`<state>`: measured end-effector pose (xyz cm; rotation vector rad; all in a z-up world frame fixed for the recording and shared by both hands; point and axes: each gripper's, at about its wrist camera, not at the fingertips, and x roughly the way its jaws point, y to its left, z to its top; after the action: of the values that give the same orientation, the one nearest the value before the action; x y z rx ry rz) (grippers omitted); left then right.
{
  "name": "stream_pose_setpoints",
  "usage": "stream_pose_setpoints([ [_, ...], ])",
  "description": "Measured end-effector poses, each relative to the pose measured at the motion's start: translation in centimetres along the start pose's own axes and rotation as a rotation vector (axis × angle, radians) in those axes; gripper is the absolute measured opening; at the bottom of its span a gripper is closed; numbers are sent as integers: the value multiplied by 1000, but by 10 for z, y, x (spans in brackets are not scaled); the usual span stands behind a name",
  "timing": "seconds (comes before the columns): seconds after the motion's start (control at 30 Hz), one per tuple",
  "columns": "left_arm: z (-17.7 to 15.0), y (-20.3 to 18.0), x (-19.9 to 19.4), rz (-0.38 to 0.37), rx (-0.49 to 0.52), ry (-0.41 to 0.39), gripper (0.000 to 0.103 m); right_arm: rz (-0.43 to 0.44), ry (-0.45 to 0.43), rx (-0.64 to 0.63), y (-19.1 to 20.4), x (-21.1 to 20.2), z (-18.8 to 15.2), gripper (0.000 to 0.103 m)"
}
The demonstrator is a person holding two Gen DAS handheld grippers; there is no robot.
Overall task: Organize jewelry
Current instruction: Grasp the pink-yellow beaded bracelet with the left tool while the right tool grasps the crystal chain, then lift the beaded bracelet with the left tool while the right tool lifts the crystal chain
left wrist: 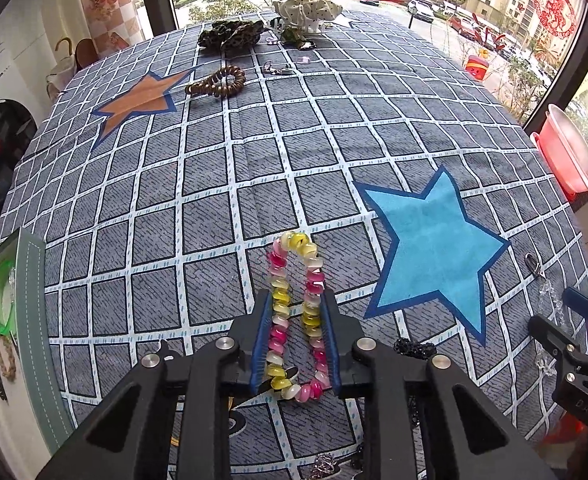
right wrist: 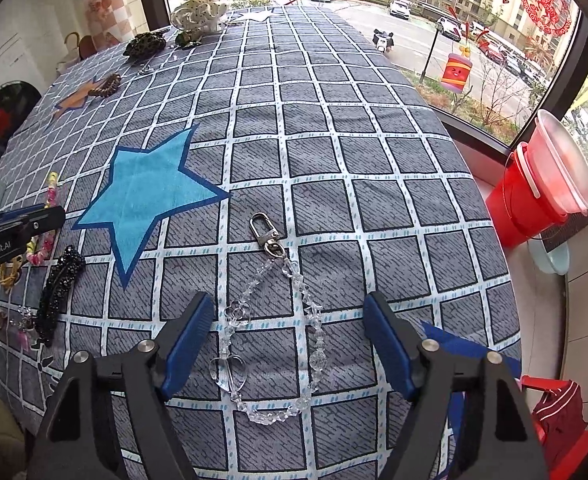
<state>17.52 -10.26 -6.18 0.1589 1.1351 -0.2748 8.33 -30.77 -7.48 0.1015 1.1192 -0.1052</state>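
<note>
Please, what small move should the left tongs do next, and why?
Probably lift a little. The left tongs look closed on the pink and yellow hair tie, squeezed narrow between the pads, but it lies on the checked cloth. A short rise would show whether the grip holds.

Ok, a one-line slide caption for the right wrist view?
Right gripper fingers open astride a clear bead chain with a silver clasp on the checked cloth.
</note>
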Motion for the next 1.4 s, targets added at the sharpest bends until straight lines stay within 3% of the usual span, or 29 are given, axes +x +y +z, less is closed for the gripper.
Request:
stream_pose_setpoints([
  [0.07, -1, 3, -2, -18, -13, 1, 23, 7, -11, -17, 5, -4, 1, 43],
  [0.1, -2, 4, -3, -23, -18, 0, 23, 6, -13, -19, 7, -5, 2, 16],
  [0.13, -4, 5, -5, -26, -21, -5, 23, 6, -12, -16, 8, -6, 2, 14],
  [0.4, -13, 11, -33, -48, -14, -59, 23, 181, -36, 119, -12, -18, -5, 14],
  [0.83, -34, 36, -92, -62, -28, -164, 23, 250, -64, 126, 1, -47, -6, 14],
  [1.4, -92, 109, -139, -38, -124, -247, 23, 376, -107, -73, 113, -93, 10, 14],
])
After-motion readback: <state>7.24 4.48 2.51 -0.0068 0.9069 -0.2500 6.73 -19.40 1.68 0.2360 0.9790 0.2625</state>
